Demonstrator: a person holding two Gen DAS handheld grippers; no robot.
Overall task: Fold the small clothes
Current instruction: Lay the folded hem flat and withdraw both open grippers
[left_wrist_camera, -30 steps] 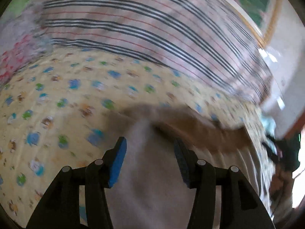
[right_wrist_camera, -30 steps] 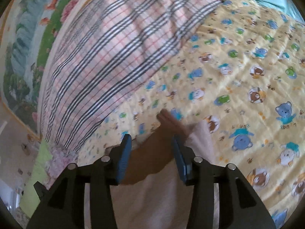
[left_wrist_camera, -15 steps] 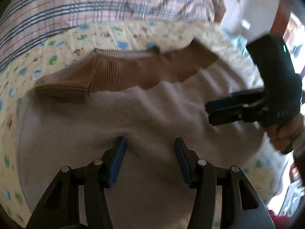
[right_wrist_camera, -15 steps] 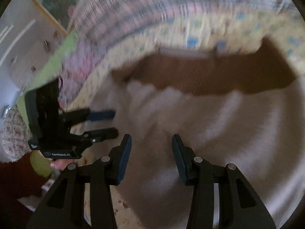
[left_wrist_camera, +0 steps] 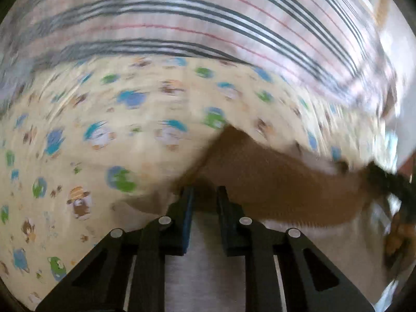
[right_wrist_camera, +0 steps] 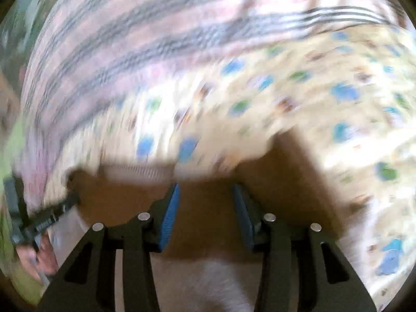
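Note:
A small beige sweater (left_wrist_camera: 208, 273) with a brown knit yoke (left_wrist_camera: 280, 182) lies on a yellow animal-print quilt (left_wrist_camera: 117, 130). My left gripper (left_wrist_camera: 204, 197) has its jaws narrowed on the sweater's left shoulder edge, cloth between the pads. My right gripper (right_wrist_camera: 205, 200) is open, its fingers straddling the brown yoke (right_wrist_camera: 208, 208) without pinching it. Each gripper shows blurred at the edge of the other's view: the right gripper in the left wrist view (left_wrist_camera: 390, 184), the left gripper in the right wrist view (right_wrist_camera: 39, 218).
A pink and grey plaid blanket (left_wrist_camera: 208, 20) lies beyond the quilt, also seen in the right wrist view (right_wrist_camera: 130, 39). A green cloth (right_wrist_camera: 10, 156) sits at the far left of that view. Both views are motion-blurred.
Both grippers swung from over the sweater's body to its brown top edge. The left jaws narrowed onto the shoulder edge. The right jaws stayed apart.

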